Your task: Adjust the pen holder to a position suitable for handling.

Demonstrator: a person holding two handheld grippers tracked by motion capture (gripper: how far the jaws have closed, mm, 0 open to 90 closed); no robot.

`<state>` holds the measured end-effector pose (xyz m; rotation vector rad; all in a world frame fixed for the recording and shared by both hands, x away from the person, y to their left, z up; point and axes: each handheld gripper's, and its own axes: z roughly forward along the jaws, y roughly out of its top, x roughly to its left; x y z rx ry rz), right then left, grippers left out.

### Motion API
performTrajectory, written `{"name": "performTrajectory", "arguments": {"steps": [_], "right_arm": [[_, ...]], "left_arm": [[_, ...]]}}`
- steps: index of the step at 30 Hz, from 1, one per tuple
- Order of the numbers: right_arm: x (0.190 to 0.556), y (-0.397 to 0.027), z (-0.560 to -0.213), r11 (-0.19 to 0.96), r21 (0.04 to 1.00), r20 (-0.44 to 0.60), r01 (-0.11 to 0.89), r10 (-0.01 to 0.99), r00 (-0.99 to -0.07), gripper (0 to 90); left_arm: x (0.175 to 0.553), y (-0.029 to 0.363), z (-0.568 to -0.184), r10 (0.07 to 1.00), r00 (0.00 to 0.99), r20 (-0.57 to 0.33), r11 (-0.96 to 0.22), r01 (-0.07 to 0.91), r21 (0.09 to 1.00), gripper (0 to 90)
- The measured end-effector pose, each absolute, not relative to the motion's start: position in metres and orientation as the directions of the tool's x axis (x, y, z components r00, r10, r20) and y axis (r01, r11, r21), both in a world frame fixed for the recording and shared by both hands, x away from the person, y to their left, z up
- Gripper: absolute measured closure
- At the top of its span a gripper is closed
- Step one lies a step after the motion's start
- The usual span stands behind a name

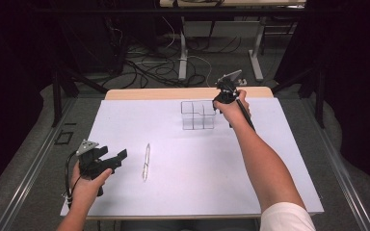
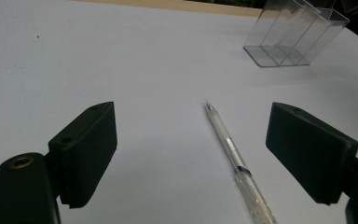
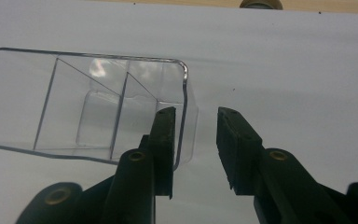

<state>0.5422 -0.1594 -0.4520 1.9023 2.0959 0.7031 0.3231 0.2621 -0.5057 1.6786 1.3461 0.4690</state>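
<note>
step: steadying organiser | clear plastic divided organiser box (image 1: 198,115) at table's 12 o'clock, right gripper (image 3: 196,122) jaws astride its end wall, not yet pinching | white clear-barrelled pen (image 1: 146,162) centre, left gripper (image 2: 191,140) jaws wide, empty | next: clamp wall, grasp pen

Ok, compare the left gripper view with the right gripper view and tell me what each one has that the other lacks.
Left gripper view alone: the pen lying flat on the white mat between the left gripper with its jaws wide apart. Right gripper view alone: the right gripper, one jaw inside the organizer's end wall, one outside, with a gap left. Both share: the clear organizer with its dividers, and the white mat.
</note>
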Motion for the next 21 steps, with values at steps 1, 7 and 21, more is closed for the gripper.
{"name": "performTrajectory", "arguments": {"steps": [1, 7, 21], "right_arm": [[0.543, -0.160, -0.453, 0.045, 0.480, 0.151, 0.876, 0.980, -0.133, 69.0], [0.546, -0.158, -0.459, 0.013, 0.463, 0.172, 0.886, 0.979, -0.105, 71.9], [0.551, -0.150, -0.471, -0.012, 0.413, 0.172, 0.910, 0.983, -0.065, 79.5]], "left_arm": [[0.323, 0.262, -0.506, 0.913, 0.333, -0.236, 0.005, 0.568, 0.823, 16.5], [0.324, 0.263, -0.506, 0.912, 0.331, -0.243, 0.013, 0.568, 0.823, 16.5], [0.324, 0.264, -0.506, 0.908, 0.334, -0.252, 0.017, 0.571, 0.821, 16.4]]}}
